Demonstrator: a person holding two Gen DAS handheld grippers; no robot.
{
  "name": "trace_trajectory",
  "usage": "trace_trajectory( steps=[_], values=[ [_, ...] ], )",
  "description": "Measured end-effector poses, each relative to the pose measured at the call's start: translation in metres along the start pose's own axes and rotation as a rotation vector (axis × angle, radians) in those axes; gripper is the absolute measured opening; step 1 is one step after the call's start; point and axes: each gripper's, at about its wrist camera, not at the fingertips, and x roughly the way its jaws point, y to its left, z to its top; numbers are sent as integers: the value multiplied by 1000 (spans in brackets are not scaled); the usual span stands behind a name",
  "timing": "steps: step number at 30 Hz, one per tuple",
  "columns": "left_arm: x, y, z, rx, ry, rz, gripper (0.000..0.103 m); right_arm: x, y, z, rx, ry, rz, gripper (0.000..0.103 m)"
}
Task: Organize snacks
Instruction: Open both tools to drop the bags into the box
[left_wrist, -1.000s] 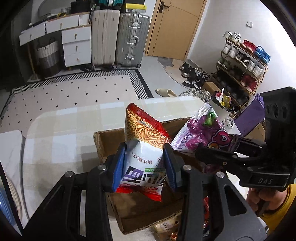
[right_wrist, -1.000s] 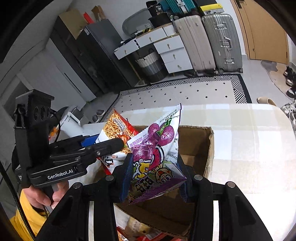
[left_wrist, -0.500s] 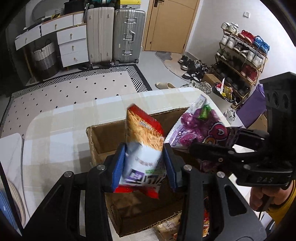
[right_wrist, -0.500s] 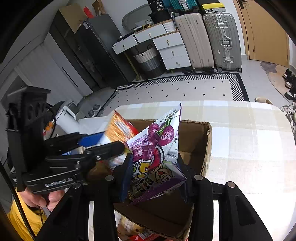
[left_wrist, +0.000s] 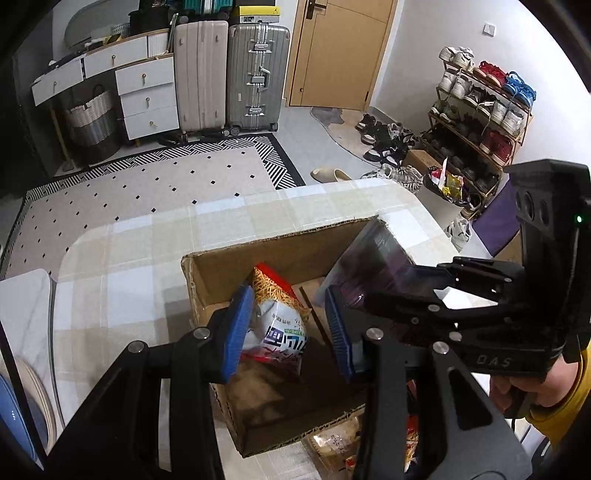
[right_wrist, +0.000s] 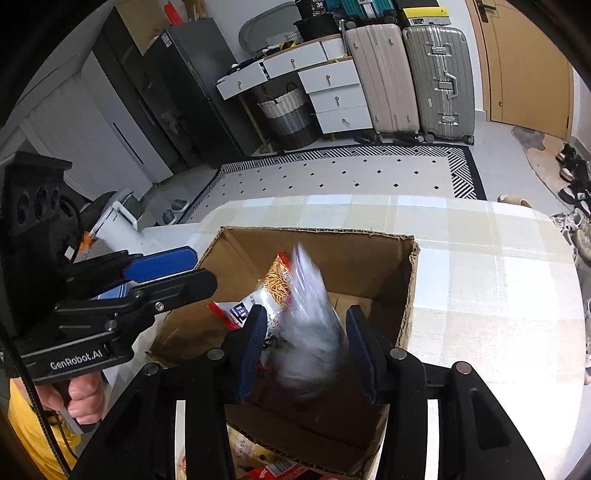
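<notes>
Both grippers w/ jaws apart over the box on the surface. Left gripper: red bag inside box. Right gripper: purple bag, blurred, betw. jaws, over box interior.

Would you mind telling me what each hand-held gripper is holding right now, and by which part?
Nothing, it seems. Both hand-held grippers, left and right, look open over the cardboard box, with the noodle snack bag and the blurred purple snack bag apparently dropping in.
</notes>
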Motion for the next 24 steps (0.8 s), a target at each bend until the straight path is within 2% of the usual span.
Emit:
trace_trajectory(
  steps=[6,14,20,24],
  values=[
    [-12,-2,-5,-1,-8,18,38,-11,0,-1,-1,-29,-4,46],
    [-47,-11,-14,-3,-31,23,37,-43,10,-9,-15,-66,-7,46],
    [-99,-34,-23,15,-87,47,39,-88,33,-15,-54,-128,-19,47],
    [-150,-53,-32,22,-159,63,50,-127,55,-23,-99,-187,-32,48]
  ],
)
